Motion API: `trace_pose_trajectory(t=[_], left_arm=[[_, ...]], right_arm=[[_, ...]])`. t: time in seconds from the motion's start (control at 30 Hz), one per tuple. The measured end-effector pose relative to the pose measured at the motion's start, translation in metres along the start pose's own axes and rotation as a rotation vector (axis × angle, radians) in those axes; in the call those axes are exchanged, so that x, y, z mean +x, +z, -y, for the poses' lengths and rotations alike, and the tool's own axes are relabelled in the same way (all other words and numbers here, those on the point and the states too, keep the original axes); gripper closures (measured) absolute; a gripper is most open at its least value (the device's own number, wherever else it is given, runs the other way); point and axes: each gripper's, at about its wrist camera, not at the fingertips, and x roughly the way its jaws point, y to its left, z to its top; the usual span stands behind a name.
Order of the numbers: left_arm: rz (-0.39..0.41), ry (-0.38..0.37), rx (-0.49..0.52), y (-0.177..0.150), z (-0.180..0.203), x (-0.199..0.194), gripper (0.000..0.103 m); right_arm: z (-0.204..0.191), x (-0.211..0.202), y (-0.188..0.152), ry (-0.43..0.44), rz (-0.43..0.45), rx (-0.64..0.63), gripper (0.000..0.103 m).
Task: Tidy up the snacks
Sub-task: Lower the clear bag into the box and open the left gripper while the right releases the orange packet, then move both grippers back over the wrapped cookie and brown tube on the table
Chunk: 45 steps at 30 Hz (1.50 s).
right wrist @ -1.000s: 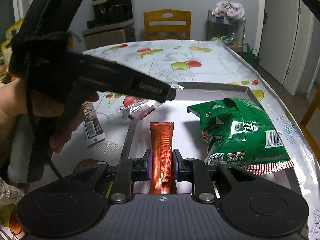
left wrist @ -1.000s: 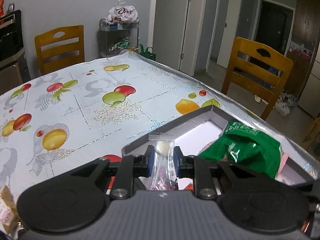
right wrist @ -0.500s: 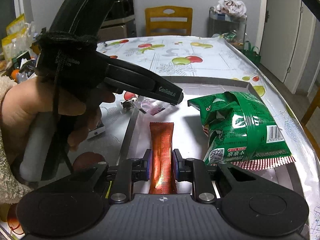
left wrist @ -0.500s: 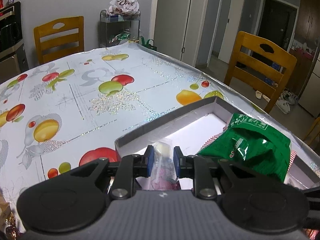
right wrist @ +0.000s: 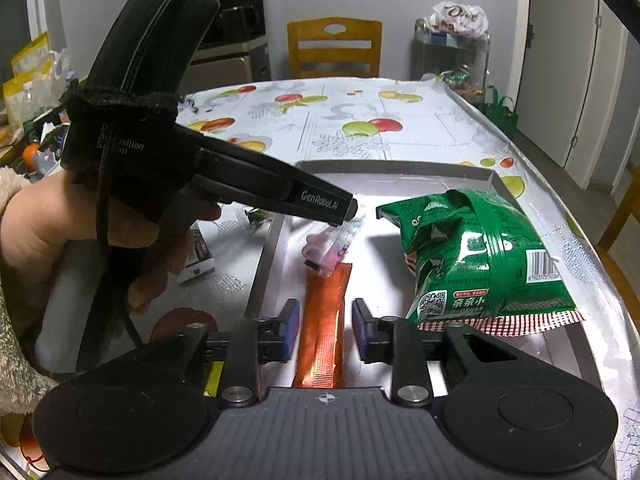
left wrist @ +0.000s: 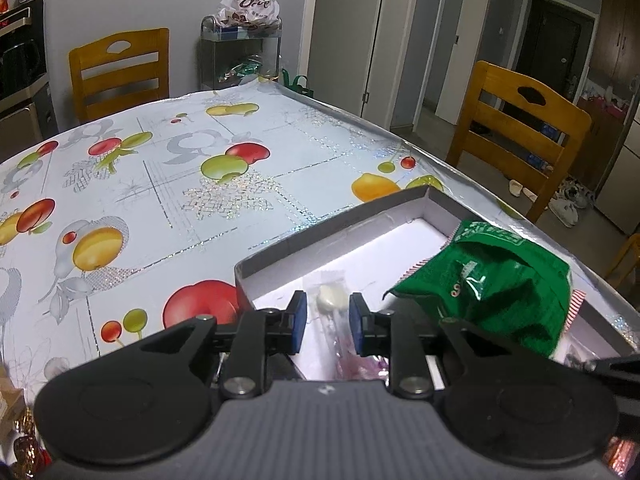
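Note:
A shallow grey box (left wrist: 332, 226) (right wrist: 394, 170) lies on the fruit-print table. A green snack bag (left wrist: 492, 292) (right wrist: 476, 252) rests in its right half. My left gripper (left wrist: 327, 316) is open over the box's near-left corner, with a clear candy packet (left wrist: 332, 304) (right wrist: 332, 240) lying loose between its jaws on the box floor. My right gripper (right wrist: 325, 326) is open, with an orange-red stick packet (right wrist: 322, 328) lying flat between its jaws in the box. The left gripper also shows in the right wrist view (right wrist: 346, 210), above the candy packet.
Small packets (right wrist: 198, 254) lie on the table left of the box. Wooden chairs (left wrist: 120, 72) (left wrist: 520, 128) stand at the far and right sides of the table. A metal cart (left wrist: 240, 52) with a shopping bag stands by the wall. Wrapped sweets (left wrist: 24, 444) lie at the near left.
Both grippers have opened. The left one lowered into the box and let go of the candy packet; the right one let go of the orange-red stick packet, which lies in the box.

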Motion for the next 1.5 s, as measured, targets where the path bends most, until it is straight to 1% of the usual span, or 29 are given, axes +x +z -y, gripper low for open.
trace_pose_trajectory(t=[0.07,0.1,0.17,0.2,0.27,0.33,0.57,0.7,0.8,0.93,1.0,1.5], left_arm=[[0.007,0.003,0.006,0.0,0.001,-0.004,0.064],[0.016,0.003,0.012,-0.001,0.002,-0.007,0.061],[0.028,0.002,0.02,-0.001,0.005,-0.012,0.045],[0.036,0.006,0.024,-0.001,0.006,-0.015,0.042],[0.05,0.013,0.035,-0.001,0.008,-0.02,0.031],[0.058,0.026,0.044,-0.001,0.009,-0.025,0.025],[0.063,0.026,0.034,-0.005,0.003,-0.037,0.024],[0.064,0.025,0.029,-0.007,-0.002,-0.044,0.024],[0.07,0.021,0.026,-0.009,-0.006,-0.051,0.024],[0.083,0.021,0.02,-0.012,-0.011,-0.061,0.019],[0.089,0.021,0.02,-0.013,-0.014,-0.067,0.019],[0.118,0.026,0.005,-0.026,-0.043,-0.105,0.014]], right_arm=[[-0.001,-0.002,0.0,-0.004,0.003,-0.003,0.067],[-0.001,-0.002,0.001,-0.004,0.004,-0.004,0.066],[-0.002,-0.004,0.001,-0.008,0.009,-0.004,0.063],[-0.002,-0.005,0.001,-0.01,0.011,-0.004,0.062],[-0.003,-0.007,0.002,-0.01,0.013,-0.002,0.06],[-0.004,-0.01,0.002,-0.01,0.018,-0.003,0.056],[-0.009,-0.018,0.005,-0.017,0.038,-0.004,0.044],[-0.014,-0.02,0.007,-0.024,0.043,-0.013,0.043],[-0.016,-0.02,0.008,-0.025,0.044,-0.015,0.04],[-0.023,-0.023,0.009,-0.028,0.045,-0.022,0.04],[-0.027,-0.024,0.011,-0.027,0.048,-0.022,0.039],[-0.053,-0.027,0.019,-0.02,0.059,-0.031,0.024]])
